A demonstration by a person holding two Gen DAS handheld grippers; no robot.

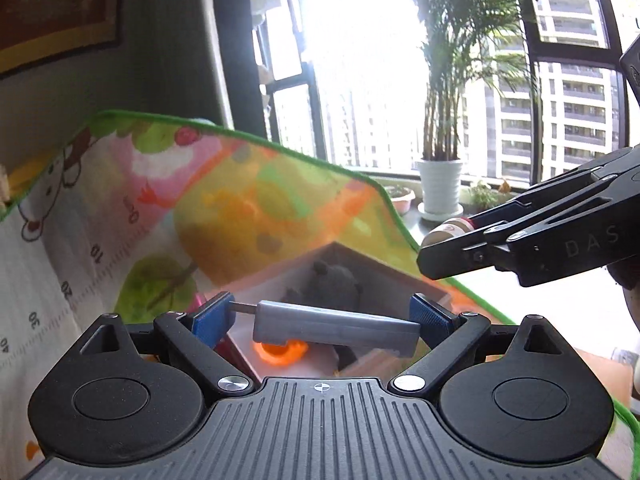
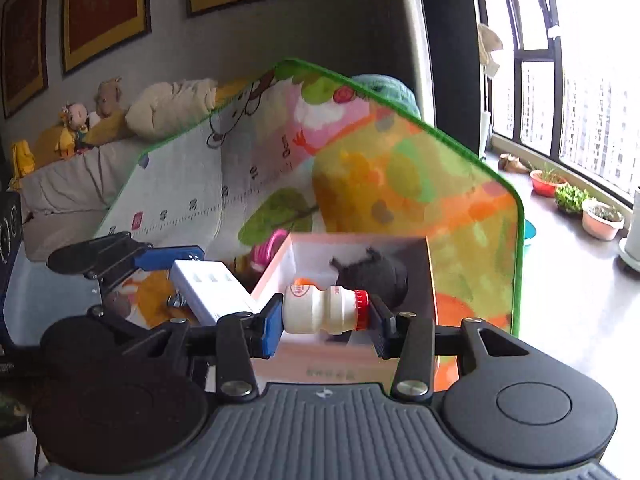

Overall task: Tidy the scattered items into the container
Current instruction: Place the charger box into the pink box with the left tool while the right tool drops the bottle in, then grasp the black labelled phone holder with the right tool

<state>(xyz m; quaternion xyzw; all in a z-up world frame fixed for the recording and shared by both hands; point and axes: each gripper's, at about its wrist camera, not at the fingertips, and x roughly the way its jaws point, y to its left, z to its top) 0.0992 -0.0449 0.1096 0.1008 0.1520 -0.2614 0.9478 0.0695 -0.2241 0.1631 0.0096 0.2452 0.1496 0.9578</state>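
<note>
My left gripper (image 1: 322, 320) is shut on a long white charger-like block (image 1: 336, 329), held lengthwise between the blue pads above the open cardboard box (image 1: 400, 276); it also shows in the right wrist view (image 2: 210, 286). My right gripper (image 2: 326, 316) is shut on a small white yogurt drink bottle (image 2: 320, 310) with a red cap, held sideways over the box (image 2: 430, 280). Inside the box lie a dark grey plush toy (image 2: 378, 274) and an orange ring-shaped item (image 1: 280, 352). The bottle's end shows in the left wrist view (image 1: 450, 230).
The box sits on a colourful play mat (image 2: 400, 184) with a green edge. A pink item (image 2: 268, 252) lies on the mat left of the box. Behind are a sofa with plush toys (image 2: 80, 124), potted plants (image 2: 600, 220) and a window sill.
</note>
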